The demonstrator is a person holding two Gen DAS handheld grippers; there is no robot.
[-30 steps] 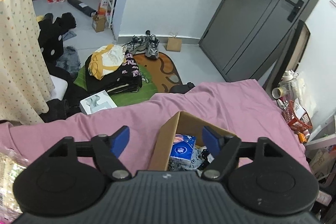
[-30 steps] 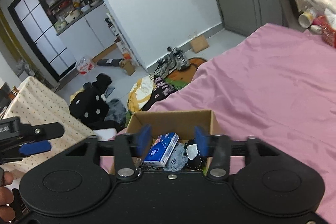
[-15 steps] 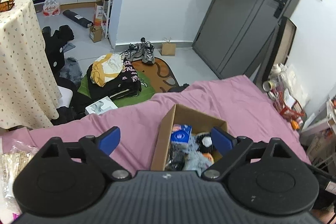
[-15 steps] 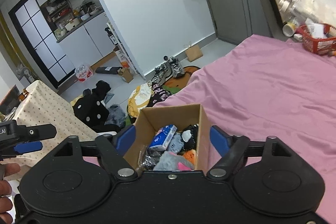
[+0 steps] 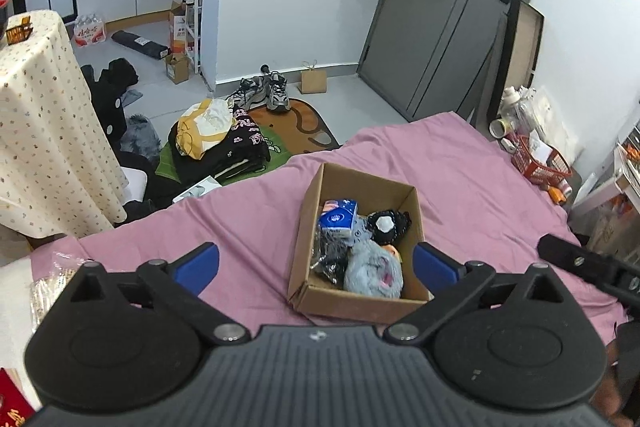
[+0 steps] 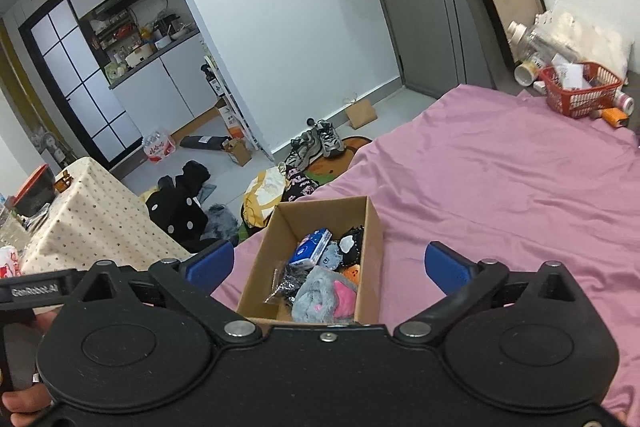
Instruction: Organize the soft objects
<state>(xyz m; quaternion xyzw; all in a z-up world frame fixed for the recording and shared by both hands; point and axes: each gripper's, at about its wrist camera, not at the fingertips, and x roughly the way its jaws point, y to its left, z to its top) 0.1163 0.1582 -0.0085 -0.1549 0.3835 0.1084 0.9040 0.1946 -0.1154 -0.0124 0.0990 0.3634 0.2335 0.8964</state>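
A cardboard box [image 5: 362, 295] is sitting on the pink bedsheet [image 5: 472, 183], holding a blue tissue pack [image 5: 337, 218], a grey plush [image 5: 374, 269] and dark soft items. "GenRobot.AI" is showing on the left gripper [image 6: 36, 291] beside it. Both grippers — left [image 5: 316, 261] and right [image 6: 328, 259] — are hovering spread wide, gripping nothing.

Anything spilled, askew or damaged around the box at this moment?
Nothing stands out. The cardboard box sits upright on the pink sheet, with the tissue pack and grey plush inside it. Both tools are open and empty.
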